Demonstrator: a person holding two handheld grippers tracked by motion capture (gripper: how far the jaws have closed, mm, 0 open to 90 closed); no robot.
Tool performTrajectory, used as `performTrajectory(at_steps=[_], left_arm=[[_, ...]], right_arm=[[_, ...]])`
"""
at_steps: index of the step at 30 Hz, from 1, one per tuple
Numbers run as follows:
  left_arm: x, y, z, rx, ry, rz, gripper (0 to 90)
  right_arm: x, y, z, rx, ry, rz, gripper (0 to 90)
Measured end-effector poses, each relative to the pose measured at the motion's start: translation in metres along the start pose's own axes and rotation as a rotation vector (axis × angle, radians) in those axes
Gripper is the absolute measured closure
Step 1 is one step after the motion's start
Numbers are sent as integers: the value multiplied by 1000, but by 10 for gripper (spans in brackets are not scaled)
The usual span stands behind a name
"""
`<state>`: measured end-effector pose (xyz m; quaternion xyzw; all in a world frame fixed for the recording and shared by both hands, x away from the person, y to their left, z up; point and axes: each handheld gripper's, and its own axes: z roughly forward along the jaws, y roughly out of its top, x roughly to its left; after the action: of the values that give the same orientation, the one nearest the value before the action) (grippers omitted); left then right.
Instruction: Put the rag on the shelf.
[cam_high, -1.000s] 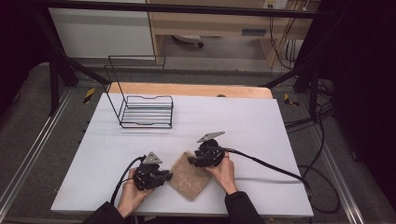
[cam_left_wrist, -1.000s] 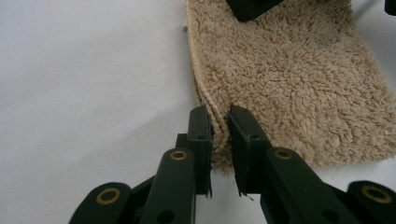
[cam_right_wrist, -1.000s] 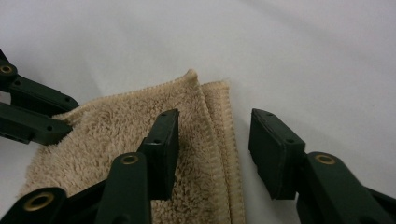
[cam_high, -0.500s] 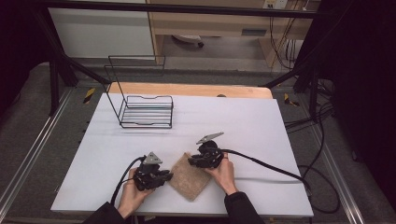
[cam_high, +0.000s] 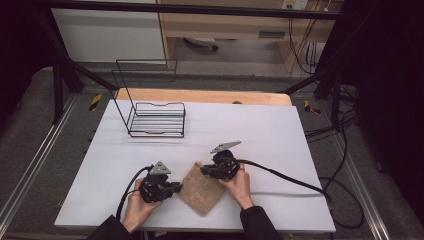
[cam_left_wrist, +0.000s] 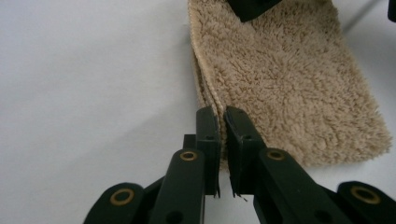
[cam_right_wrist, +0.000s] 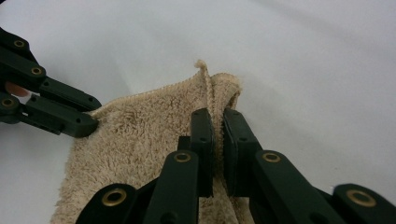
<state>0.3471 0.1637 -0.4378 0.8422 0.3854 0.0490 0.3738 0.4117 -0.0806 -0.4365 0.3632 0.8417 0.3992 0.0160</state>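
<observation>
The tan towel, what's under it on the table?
The towel lies folded on the white table, each gripper pinching an edge. Only bare tabletop shows around it; whatever lies beneath the cloth is covered.

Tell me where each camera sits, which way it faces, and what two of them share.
High view: above the person's side, facing forward and down on the white table, wire rack, both hands.
Left gripper view: rides the left gripper, pinching the tan towel edge.
Right gripper view: rides the right gripper, clamping a towel corner.
Shared: the towel; each gripper view also catches the other gripper.
</observation>
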Motion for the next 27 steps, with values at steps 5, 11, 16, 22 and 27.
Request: performTrajectory(at_steps=[5,11,16,22,27], left_arm=[[5,5,-9,5,32,9,839],[24,16,-11,-1,83,-15,839],[43,32,2,1,112,-52,841],[50,41,13,10,150,-58,842],[51,40,16,1,149,-76,794]], right_arm=[[4,3,2,-24,-5,6,841],[8,7,10,-71,-41,34,841],[8,5,15,-101,-112,67,838],[10,3,16,-115,-159,99,835],[9,1,19,-111,-189,98,807]])
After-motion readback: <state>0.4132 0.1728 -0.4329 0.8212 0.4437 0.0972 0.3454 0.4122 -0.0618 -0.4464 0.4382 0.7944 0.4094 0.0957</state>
